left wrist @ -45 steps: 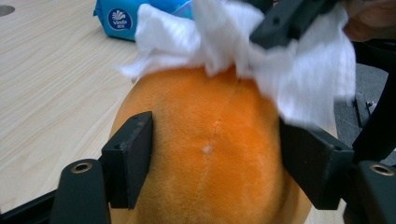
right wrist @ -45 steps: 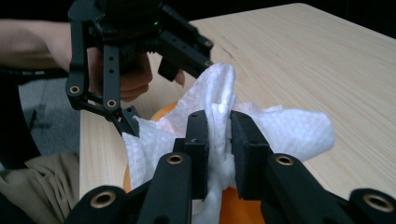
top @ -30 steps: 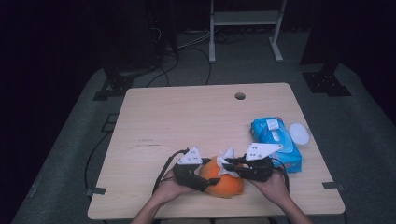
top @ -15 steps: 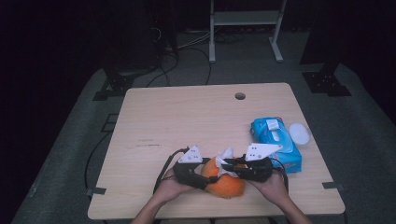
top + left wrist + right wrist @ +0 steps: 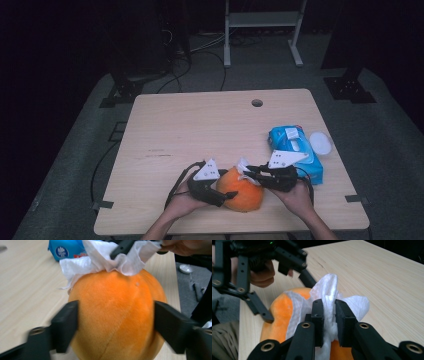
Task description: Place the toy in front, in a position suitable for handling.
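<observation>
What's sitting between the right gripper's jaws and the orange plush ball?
A white wipe, pinched in the right gripper and pressed against the orange plush ball; the right gripper view shows it best.

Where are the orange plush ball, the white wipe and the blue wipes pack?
orange plush ball point(image 5: 115, 315), left gripper view, middle of its front.
white wipe point(image 5: 357, 303), right gripper view, its right fold.
blue wipes pack point(image 5: 280, 137), high view, its far left corner.

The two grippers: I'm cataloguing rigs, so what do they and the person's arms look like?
Both the left gripper and the right gripper are black, with flat rectangular pads on pinned linkage arms; brass-coloured rivets show at the joints. Each carries a pale grey three-cornered plate on top and trails a black cable. A small green light glows on the left gripper's body in the right gripper view. The forearms are bare, no sleeves showing.
</observation>
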### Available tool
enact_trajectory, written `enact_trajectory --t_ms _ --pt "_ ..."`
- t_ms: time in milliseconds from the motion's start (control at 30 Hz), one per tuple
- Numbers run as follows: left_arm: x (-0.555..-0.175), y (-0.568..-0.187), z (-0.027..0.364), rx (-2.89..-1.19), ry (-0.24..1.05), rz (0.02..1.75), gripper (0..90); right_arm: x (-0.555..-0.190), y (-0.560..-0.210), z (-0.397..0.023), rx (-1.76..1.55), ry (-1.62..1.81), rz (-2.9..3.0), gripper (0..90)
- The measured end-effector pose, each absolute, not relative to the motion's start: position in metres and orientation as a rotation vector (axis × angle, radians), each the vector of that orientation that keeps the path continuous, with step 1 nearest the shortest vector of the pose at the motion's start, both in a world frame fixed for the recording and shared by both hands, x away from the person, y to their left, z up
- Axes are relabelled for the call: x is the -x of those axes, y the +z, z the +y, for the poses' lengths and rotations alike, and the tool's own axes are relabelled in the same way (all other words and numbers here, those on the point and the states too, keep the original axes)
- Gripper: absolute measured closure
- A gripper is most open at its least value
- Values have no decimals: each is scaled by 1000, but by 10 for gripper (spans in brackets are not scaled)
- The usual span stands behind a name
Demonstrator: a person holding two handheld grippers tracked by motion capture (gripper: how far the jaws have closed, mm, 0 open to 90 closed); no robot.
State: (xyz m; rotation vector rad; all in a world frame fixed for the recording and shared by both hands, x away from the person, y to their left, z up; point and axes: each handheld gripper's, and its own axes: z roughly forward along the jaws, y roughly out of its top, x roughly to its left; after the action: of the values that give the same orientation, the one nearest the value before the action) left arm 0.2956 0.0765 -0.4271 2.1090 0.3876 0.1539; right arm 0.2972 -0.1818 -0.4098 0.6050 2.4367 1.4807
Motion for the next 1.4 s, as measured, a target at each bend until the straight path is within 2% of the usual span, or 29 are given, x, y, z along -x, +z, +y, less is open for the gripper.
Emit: enact_trajectory --t_ms 67,133,200,233,267,333,467,533,633,700,867,1033,1100,1133,1167,1200,1233,1267,1333,1400 --pt "-301 -428 77 -2107 115 443 101 -295 -410 -178 -578 1450 2439 772" --pt "-305 -432 79 -2100 68 465 91 -294 -410 -175 -567 1445 2441 773" --pt "-304 -433 80 -2096 77 452 189 -293 -409 -173 -564 1449 2441 772" --pt "-301 -433 80 -2101 114 428 189 -293 -409 -173 -564 1449 2441 772" --pt "-297 -429 78 -2105 171 401 269 -291 -407 -169 -542 1484 2436 771" --pt "-294 -426 74 -2086 209 396 304 -287 -404 -162 -513 1543 2435 771" --pt "-289 -423 71 -2074 274 397 316 -280 -399 -150 -440 1499 2440 772" --pt "-289 -423 73 -2070 261 397 317 -284 -400 -155 -460 1521 2444 773" --pt "-290 -423 74 -2064 217 397 280 -289 -404 -164 -505 1525 2449 773" --pt "-294 -425 77 -2059 153 409 220 -292 -407 -170 -536 1514 2446 773" --pt "-292 -425 77 -2069 166 397 274 -292 -406 -171 -545 1503 2432 773" --pt "-288 -423 73 -2089 194 350 285 -285 -402 -158 -478 1528 2448 772" --pt "-290 -424 75 -2086 189 358 269 -284 -401 -156 -461 1496 2452 772" --pt "-291 -424 76 -2088 184 374 203 -287 -402 -159 -502 1520 2467 772" --pt "-293 -424 77 -2094 181 386 203 -287 -402 -159 -502 1520 2467 772" --pt "-296 -425 78 -2094 164 416 125 -288 -404 -163 -515 1520 2467 773" --pt "-297 -426 78 -2093 150 444 125 -288 -404 -163 -515 1520 2467 773" --pt "-300 -428 78 -2095 123 472 84 -288 -405 -165 -525 1533 2473 773" --pt "-304 -433 78 -2102 45 493 91 -288 -404 -163 -514 1529 2484 772" --pt "-304 -435 78 -2104 35 485 120 -288 -404 -161 -513 1533 2489 772"
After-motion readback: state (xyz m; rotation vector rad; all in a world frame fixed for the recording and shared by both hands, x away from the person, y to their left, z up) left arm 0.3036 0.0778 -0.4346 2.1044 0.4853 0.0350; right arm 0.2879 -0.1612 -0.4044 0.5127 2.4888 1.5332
